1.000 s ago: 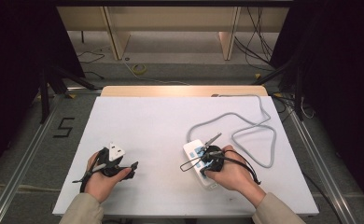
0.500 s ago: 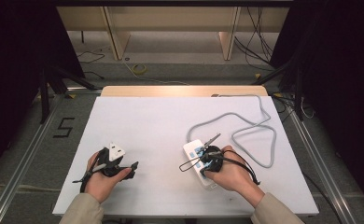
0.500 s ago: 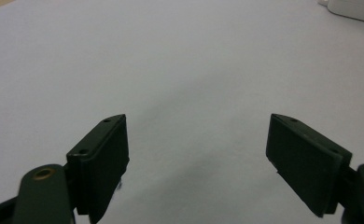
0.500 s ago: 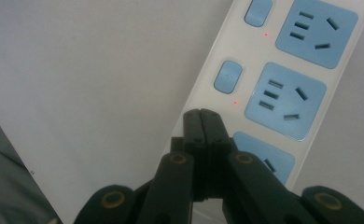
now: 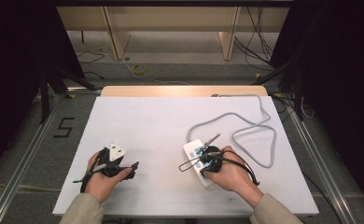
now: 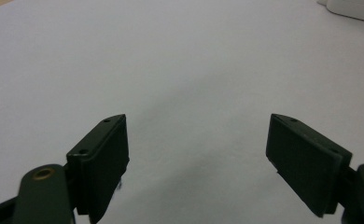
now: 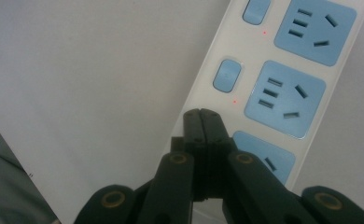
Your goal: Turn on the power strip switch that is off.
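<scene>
The left tool [image 5: 134, 164] is held with its jaws wide apart over bare white desk [image 5: 143, 126], nothing between them. Further right, the right tool [image 7: 201, 113] is seen with jaws pressed together, tips poised over the power strip [image 7: 283, 88], which lies at the desk's near right. A switch press is judged to be in hand; the closed tips should be brought down squarely on one blue switch [image 7: 227, 74]. The strip's near end is hidden under the hand.
</scene>
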`<state>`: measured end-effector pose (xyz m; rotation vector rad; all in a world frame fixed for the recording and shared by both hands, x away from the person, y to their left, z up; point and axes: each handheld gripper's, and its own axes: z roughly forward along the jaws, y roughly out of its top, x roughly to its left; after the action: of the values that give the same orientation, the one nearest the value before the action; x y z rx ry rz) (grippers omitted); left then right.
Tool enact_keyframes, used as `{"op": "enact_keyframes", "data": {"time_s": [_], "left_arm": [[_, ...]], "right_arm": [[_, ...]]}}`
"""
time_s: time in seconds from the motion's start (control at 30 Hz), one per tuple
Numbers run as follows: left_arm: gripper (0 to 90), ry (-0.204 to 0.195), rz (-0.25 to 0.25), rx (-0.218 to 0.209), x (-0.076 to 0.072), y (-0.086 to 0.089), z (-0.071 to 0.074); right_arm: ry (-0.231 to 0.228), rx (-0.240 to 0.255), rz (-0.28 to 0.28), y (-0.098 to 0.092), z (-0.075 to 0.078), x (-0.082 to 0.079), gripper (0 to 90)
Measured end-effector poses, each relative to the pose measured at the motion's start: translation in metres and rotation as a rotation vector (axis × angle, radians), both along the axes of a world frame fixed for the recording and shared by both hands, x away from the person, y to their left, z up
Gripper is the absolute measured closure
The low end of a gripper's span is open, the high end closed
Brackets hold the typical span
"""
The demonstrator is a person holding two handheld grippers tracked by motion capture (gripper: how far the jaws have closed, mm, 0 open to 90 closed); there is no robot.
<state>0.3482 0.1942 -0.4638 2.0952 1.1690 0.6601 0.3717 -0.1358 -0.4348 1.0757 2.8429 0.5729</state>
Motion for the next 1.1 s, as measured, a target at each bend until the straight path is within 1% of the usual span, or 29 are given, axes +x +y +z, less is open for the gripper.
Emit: {"op": "enact_keyframes", "data": {"time_s": [0.37,0.6,0.7,0.8,0.97,1.1], "left_arm": [[21.1,-0.001,-0.002,-0.001,-0.0002,-0.0009,0.0003],[21.2,-0.002,-0.004,-0.002,0.0001,-0.0017,-0.0005],[21.2,-0.003,-0.003,-0.003,0.0001,-0.0017,-0.0006],[21.2,-0.003,-0.003,-0.004,0.0002,-0.0016,-0.0009],[21.2,-0.002,-0.004,-0.003,0.0002,-0.0017,-0.0011],[21.2,-0.002,-0.004,-0.002,0.0002,-0.0017,-0.0011]], "right_arm": [[-0.009,-0.021,0.006,0.002,-0.0004,-0.0017,90.0],[-0.004,-0.013,0.003,0.0012,-0.0005,-0.0012,90.0],[0.003,-0.002,0.003,-0.0003,-0.0007,-0.0003,90.0],[-0.001,0.004,0.008,-0.0012,-0.0011,-0.0003,90.0],[0.012,0.022,0.013,-0.0037,-0.0015,0.0016,90.0],[0.007,0.022,0.014,-0.0037,-0.0016,0.0011,90.0]]}}
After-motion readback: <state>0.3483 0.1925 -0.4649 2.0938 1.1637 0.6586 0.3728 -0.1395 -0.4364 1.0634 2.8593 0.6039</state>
